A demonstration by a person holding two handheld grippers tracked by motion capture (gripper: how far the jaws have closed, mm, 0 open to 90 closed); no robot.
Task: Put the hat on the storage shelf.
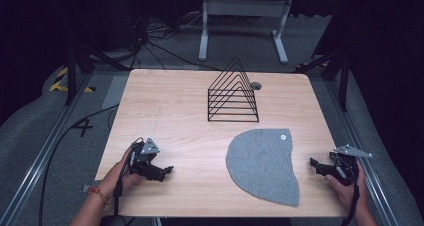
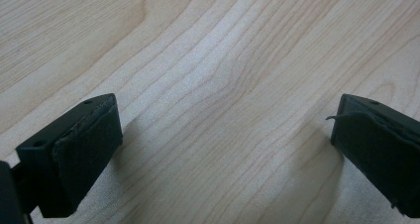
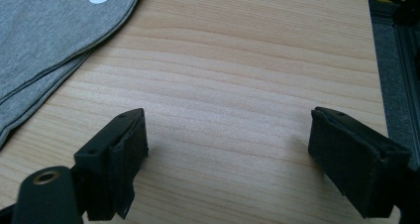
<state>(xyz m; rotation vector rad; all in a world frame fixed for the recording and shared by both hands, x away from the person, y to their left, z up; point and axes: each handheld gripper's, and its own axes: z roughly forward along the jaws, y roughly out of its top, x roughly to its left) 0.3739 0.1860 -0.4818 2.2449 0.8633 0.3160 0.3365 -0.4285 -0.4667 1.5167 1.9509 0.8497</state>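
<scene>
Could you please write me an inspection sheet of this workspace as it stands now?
Surface: light wooden table, bare around the things on it.
Job's things: grey cloth lying flat, white round label near its far edge; black wire rack upright beyond it, apart from it.
Clutter: nothing seen.
Grippers: left gripper and right gripper both open, holding nothing, low over the table.
Cables: one trails from each gripper; black cables on the floor.
Surroundings: dark room, white frame legs beyond the table.
</scene>
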